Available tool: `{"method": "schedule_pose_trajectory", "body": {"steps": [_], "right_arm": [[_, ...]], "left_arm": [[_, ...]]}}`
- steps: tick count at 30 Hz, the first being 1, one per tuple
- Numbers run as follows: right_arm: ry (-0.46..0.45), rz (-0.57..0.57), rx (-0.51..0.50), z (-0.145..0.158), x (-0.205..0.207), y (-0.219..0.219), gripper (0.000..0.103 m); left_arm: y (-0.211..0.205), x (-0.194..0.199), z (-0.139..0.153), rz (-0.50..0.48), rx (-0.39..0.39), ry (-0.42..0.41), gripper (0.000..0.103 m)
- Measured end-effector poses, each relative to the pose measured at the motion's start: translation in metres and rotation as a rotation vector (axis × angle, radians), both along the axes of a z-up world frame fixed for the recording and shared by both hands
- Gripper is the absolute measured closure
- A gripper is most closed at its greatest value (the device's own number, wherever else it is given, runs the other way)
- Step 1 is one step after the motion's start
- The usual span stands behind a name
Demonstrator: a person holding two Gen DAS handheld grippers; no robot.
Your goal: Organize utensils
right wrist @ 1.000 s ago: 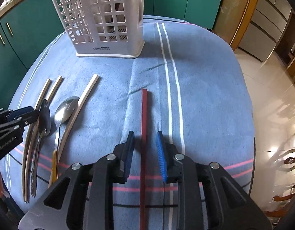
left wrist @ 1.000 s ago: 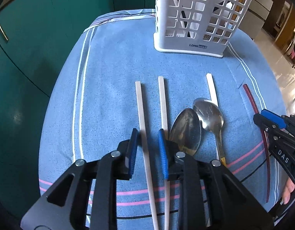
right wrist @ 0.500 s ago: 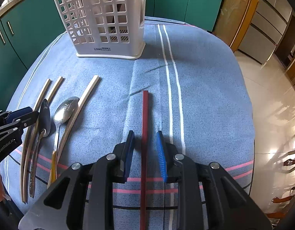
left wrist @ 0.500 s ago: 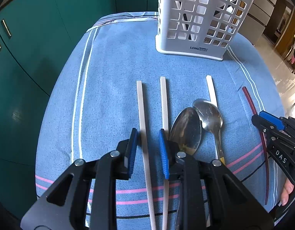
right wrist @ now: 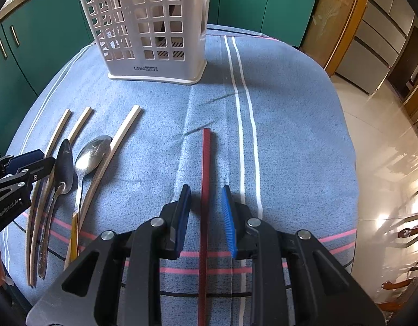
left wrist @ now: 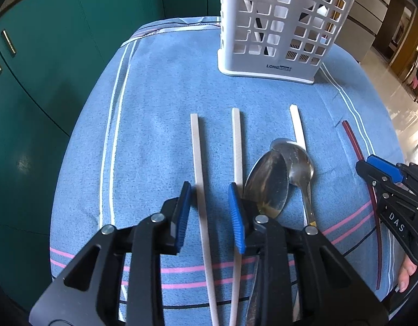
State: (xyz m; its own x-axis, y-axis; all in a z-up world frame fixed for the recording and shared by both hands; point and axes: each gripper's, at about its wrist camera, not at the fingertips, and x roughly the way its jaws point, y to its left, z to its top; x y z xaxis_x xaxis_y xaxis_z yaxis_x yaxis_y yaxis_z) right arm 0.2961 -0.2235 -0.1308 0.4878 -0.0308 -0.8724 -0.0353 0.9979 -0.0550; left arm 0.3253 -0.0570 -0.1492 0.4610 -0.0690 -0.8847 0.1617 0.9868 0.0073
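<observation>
Currently at the pre-grasp step, both sides. Left gripper [left wrist: 210, 212] is spread wide, straddling the leftmost white chopstick [left wrist: 198, 163]; no pad contact visible. Right gripper [right wrist: 206, 217] likewise released, jaws either side of the dark red chopstick [right wrist: 205, 179], gaps on both sides.

All utensils lie flat on the blue striped tablecloth [left wrist: 154, 108]: two more white chopsticks [left wrist: 237, 146] [left wrist: 297, 125] and two overlapping spoons [left wrist: 268, 184] [left wrist: 298, 163] between the grippers. White slotted holder [left wrist: 276, 24] stands upright at the far edge, well apart from everything; contents unclear through the slots.

Next, likely: close each jaw on its stick, lift, tip vertical, drop into the holder. Sticks are thin and lie flat on cloth, so pads need to get low before clamping. Risk: the left gripper's right pad sits near the second chopstick and could nudge it.
</observation>
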Motion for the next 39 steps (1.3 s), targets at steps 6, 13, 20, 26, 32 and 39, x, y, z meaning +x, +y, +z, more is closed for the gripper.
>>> {"method": "schedule_pose_trajectory", "body": {"steps": [6, 13, 20, 26, 32, 39], "right_arm": [[-0.01, 0.029, 0.006, -0.001, 0.0, 0.007, 0.094], [0.004, 0.026, 0.079, 0.001, -0.009, 0.002, 0.096], [0.04, 0.071, 0.186, 0.004, -0.026, 0.003, 0.096], [0.045, 0.063, 0.159, 0.002, -0.021, 0.008, 0.088], [0.029, 0.065, 0.112, -0.001, -0.019, 0.013, 0.086], [0.014, 0.064, 0.077, 0.0, -0.023, 0.013, 0.086]], "left_arm": [[-0.003, -0.002, 0.0, 0.004, 0.006, -0.008, 0.072], [0.007, -0.008, 0.002, 0.042, -0.02, 0.008, 0.092], [0.014, -0.023, 0.004, 0.071, -0.035, 0.048, 0.094], [0.013, -0.022, 0.004, 0.062, -0.039, 0.045, 0.088], [0.007, -0.018, 0.003, 0.046, -0.012, 0.035, 0.082], [0.003, -0.016, 0.002, 0.029, 0.009, 0.024, 0.072]]}}
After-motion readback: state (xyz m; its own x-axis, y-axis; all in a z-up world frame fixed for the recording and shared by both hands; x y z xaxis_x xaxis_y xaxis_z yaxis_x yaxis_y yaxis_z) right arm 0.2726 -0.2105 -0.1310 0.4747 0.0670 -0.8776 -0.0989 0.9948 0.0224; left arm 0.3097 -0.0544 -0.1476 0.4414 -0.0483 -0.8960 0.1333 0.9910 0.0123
